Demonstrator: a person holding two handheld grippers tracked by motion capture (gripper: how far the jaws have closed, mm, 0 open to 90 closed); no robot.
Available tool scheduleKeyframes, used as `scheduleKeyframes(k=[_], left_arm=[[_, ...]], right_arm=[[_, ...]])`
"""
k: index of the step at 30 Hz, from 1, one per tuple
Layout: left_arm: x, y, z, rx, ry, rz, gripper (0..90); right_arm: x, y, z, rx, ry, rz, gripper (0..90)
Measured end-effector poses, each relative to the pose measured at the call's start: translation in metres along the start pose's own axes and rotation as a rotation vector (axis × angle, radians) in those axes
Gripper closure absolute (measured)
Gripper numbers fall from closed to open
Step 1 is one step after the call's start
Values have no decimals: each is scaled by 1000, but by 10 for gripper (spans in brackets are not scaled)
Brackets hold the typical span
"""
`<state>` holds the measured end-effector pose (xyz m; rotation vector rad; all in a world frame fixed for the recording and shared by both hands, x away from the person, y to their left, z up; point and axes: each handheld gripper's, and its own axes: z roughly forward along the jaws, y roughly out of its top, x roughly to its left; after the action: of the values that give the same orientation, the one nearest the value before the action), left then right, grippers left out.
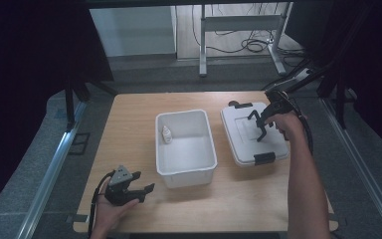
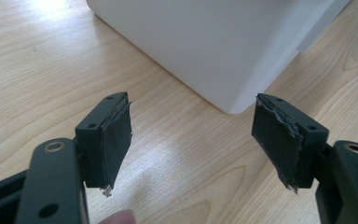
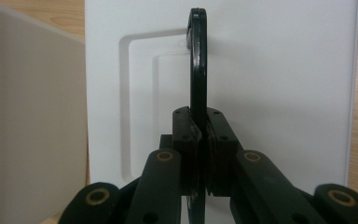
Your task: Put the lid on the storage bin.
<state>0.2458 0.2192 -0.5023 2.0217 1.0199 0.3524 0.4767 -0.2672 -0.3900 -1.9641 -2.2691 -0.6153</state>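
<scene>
Right hand-held gripper (image 3: 199,135) clamping lid handle (image 3: 197,70)

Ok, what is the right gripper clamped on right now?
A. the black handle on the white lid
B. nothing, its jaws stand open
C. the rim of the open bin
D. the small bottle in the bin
A: in the right gripper view the right gripper has its pads pressed on the thin black handle, standing upright above the white lid.

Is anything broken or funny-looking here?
Yes: the left hand-held gripper has pads with ragged, peeling edges. On the table, the lid lies beside the white bin, not on it.
</scene>
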Motion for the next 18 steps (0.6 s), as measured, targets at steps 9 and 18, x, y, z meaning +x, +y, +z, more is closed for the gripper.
scheduleKeyframes(k=[9, 18], left_arm=[[0, 0, 0, 2, -1, 0, 286], [0, 0, 0, 1, 0, 0, 286]], right_arm=[[7, -2, -16, -19, 4, -12, 853], [13, -4, -31, -30, 17, -3, 853]])
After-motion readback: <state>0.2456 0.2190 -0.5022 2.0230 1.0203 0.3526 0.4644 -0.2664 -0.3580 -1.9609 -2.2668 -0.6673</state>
